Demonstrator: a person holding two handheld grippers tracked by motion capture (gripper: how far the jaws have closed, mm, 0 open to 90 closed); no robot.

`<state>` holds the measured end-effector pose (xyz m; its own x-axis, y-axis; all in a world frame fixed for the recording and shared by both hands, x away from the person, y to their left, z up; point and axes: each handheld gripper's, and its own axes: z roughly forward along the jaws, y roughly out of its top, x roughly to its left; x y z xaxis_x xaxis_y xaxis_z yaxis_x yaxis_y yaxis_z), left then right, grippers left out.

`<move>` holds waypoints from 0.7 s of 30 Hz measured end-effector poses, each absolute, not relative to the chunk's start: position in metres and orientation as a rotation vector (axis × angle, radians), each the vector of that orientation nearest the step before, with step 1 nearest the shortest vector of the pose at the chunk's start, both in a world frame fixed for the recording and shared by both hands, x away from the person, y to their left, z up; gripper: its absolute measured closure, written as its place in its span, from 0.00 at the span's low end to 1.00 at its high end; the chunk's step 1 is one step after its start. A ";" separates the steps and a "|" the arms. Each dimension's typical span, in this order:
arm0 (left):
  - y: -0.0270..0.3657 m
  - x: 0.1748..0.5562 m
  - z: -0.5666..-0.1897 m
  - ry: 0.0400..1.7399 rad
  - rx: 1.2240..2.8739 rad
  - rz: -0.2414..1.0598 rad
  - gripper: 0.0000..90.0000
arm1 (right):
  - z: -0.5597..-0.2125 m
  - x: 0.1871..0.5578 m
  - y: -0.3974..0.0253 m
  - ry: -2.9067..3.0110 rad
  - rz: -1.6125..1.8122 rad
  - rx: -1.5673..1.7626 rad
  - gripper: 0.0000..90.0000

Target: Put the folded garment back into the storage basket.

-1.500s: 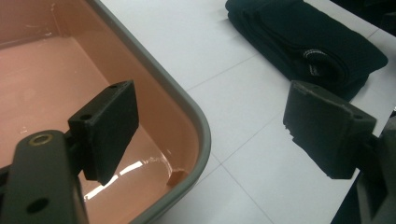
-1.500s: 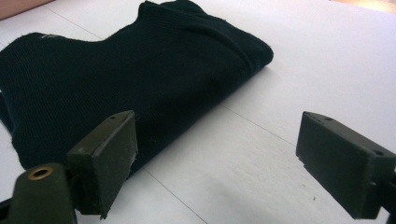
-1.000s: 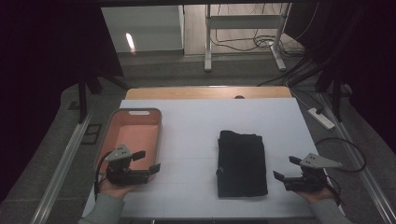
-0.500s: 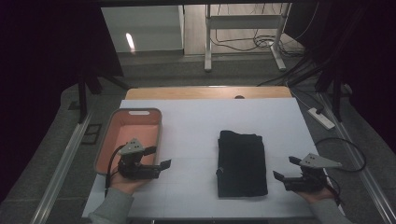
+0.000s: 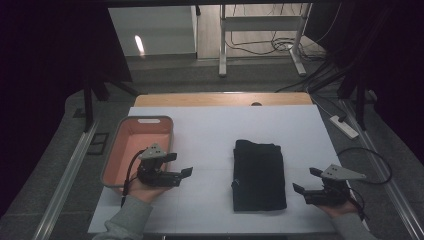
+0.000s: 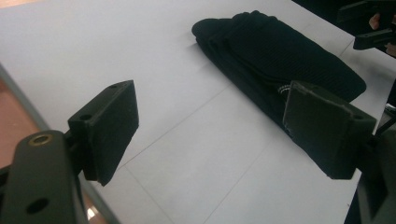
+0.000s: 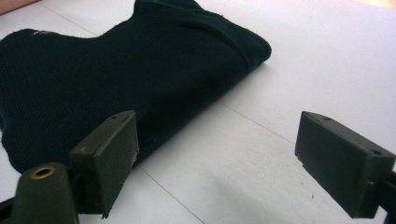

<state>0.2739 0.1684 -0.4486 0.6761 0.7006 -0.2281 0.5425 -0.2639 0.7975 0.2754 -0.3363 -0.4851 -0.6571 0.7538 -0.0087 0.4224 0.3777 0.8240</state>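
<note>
- Left claw (image 5: 176, 172) is held with its jaws spread apart and empty, low over the counter (image 5: 210, 135) just beside the near right corner of the pink bin (image 5: 120, 150), aimed toward the folded black garment (image 5: 259, 175).
- Right claw (image 5: 306, 182) is likewise held wide apart and empty, just off the garment's right edge near its front corner.
- The garment lies flat at the middle-right of the counter, between the two claws and well apart from the bin; in the left claw's view (image 6: 280, 60) its layered fold edge faces that claw.
- The step in hand is judged to be the approach to grasp the garment, probably for transfer to the bin.
- The jaws are best kept fully spread until the fabric edge sits between the pads (image 7: 109, 140).
- The lower jaw is to be slid flat along the counter beneath all folded layers, so that no layer is left behind.
- Opposite edges are best taken at matching positions, so that the fold is kept when the garment is lifted.
- Closure is advised only once the fabric is seated deep; a shallow pinch on knit cloth is likely to slip.
</note>
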 end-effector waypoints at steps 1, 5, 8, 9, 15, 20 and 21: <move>0.167 0.275 -0.449 0.966 1.946 0.208 0.20 | -0.485 0.275 -0.336 2.259 1.183 1.021 0.16; 0.161 0.280 -0.449 0.960 1.955 0.200 0.20 | -0.485 0.275 -0.337 2.257 1.184 1.022 0.16; 0.158 0.283 -0.450 0.958 1.960 0.194 0.20 | -0.485 0.276 -0.337 2.257 1.184 1.024 0.16; 0.156 0.284 -0.450 0.955 1.961 0.193 0.20 | -0.485 0.275 -0.337 2.257 1.183 1.025 0.16; 0.150 0.288 -0.450 0.946 1.970 0.187 0.19 | -0.486 0.275 -0.337 2.257 1.183 1.025 0.16; 0.142 0.293 -0.451 0.937 1.980 0.178 0.19 | -0.486 0.275 -0.338 2.258 1.181 1.027 0.16; 0.142 0.293 -0.451 0.937 1.980 0.178 0.19 | -0.486 0.275 -0.338 2.258 1.181 1.027 0.16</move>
